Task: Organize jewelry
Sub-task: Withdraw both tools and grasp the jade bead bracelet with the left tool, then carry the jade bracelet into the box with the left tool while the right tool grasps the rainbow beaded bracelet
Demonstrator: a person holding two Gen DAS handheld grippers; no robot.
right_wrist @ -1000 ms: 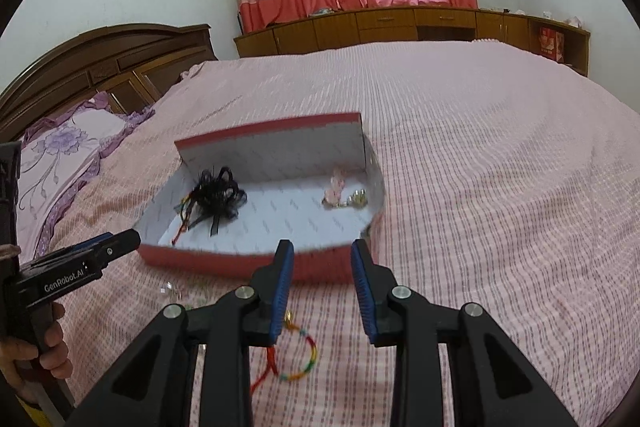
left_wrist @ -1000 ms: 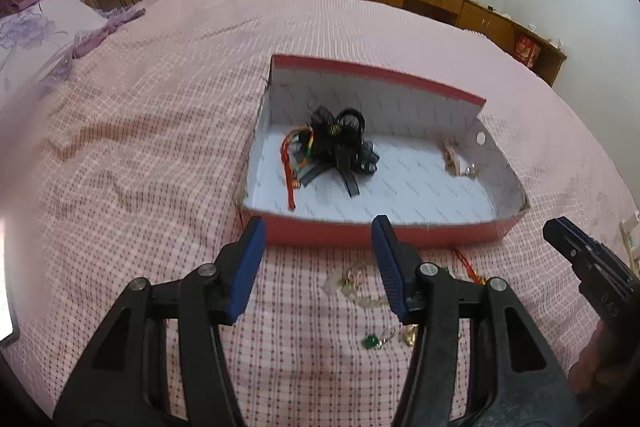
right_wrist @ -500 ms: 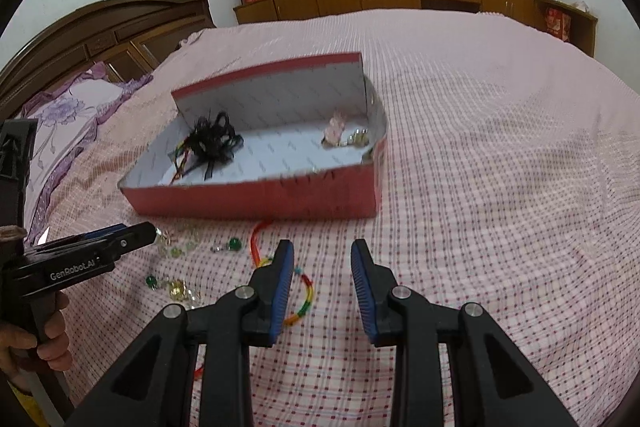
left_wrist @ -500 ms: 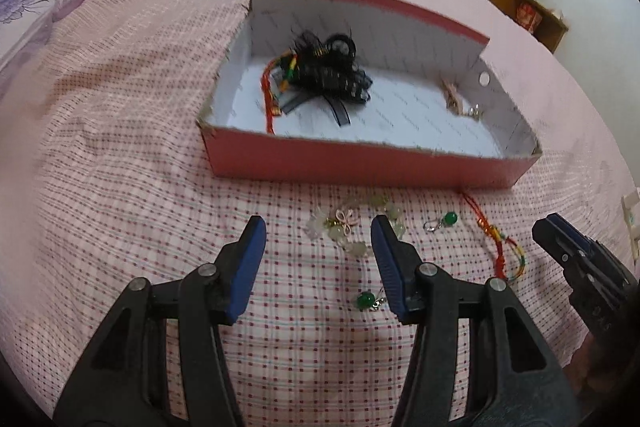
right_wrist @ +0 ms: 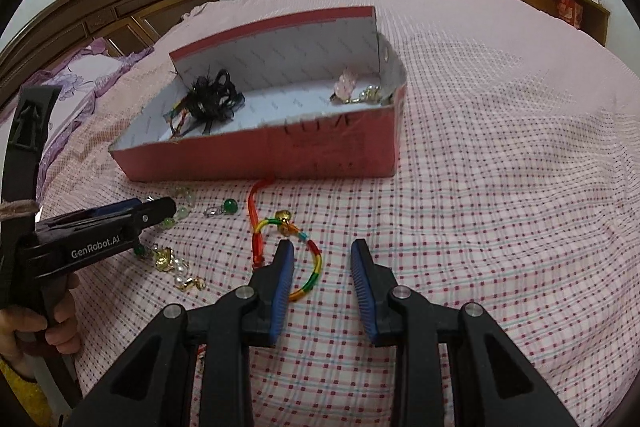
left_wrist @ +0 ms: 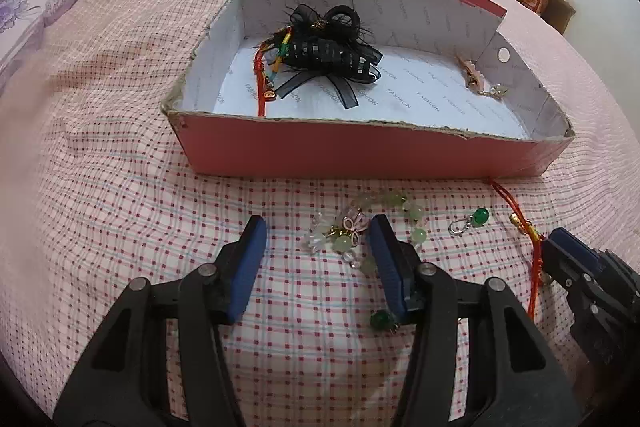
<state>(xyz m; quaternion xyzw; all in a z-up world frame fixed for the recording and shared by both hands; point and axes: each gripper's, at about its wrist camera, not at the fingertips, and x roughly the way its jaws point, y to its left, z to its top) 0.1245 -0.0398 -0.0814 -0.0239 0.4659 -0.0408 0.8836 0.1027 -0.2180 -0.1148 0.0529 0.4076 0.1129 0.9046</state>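
Both grippers hang over the checked bedspread [left_wrist: 120,211], jaws parted and holding nothing. The left gripper [left_wrist: 316,259] has bare cloth between its fingers, with the pale bead bracelet [left_wrist: 360,227] at its right finger. The right gripper [right_wrist: 322,283] stands over the rainbow cord bracelet [right_wrist: 308,259]. A green drop earring [left_wrist: 474,219] lies near the red box [left_wrist: 360,151]. Inside the box, a black hair clip [left_wrist: 328,51] sits at the left end and a pink clip [left_wrist: 474,75] at the right end.

Both tongs [left_wrist: 316,259] lower, nearer jewelry [left_wrist: 352,231]
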